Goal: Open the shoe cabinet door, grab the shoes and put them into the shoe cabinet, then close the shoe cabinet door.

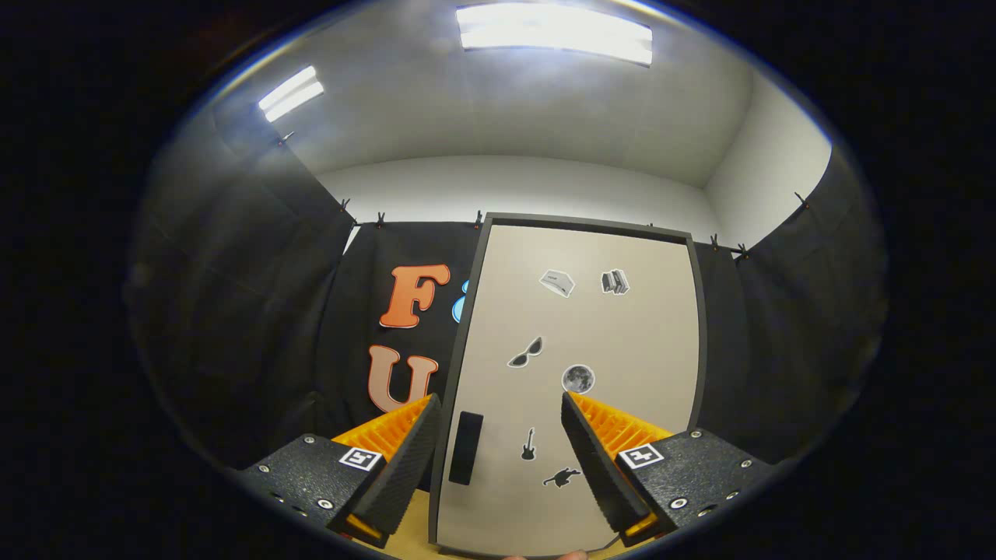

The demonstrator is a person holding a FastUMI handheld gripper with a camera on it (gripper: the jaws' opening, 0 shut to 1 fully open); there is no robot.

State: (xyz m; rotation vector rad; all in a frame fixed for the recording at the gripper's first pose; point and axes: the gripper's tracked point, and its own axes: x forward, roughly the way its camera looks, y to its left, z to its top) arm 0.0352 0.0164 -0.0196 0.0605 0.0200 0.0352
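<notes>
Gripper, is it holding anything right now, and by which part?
Nothing is held. The gripper is open, its jaws spread apart in front of the closed shoe cabinet door, with the dark handle between them.

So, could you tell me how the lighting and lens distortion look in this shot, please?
Gripper view: two bright ceiling light panels are blown out to glare; the fisheye bows the tall beige dark-framed shoe cabinet door and its edges; door stickers and the black rectangular handle stay sharp; the open gripper frames that handle.
</notes>
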